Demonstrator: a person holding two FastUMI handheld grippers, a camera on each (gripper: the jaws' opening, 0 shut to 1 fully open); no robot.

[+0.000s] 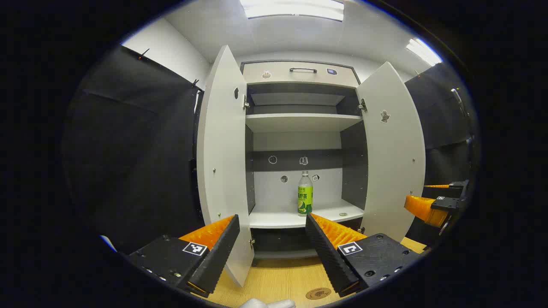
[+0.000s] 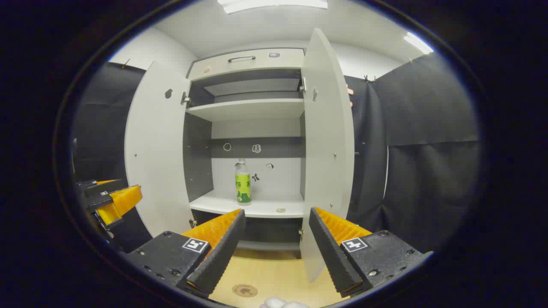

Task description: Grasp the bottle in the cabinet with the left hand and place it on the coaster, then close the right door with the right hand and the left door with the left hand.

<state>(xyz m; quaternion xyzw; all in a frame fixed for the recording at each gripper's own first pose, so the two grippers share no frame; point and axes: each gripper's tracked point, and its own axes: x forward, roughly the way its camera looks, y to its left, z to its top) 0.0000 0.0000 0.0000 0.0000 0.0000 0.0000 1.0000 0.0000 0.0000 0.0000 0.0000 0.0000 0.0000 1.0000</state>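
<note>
A clear bottle with a green label and white cap stands upright on the lower shelf of the white cabinet. Both doors, left and right, stand wide open. A round brown coaster lies on the wooden table in front of the cabinet. My left gripper is open, well short of the shelf and pointing at the bottle. My right gripper is open too, beside the right door's lower edge, holding nothing.
A small round disc lies on the lower shelf right of the bottle. An upper shelf and a drawer with a dark handle sit above. Black cloth walls flank the cabinet. Something white pokes in at the table's near edge.
</note>
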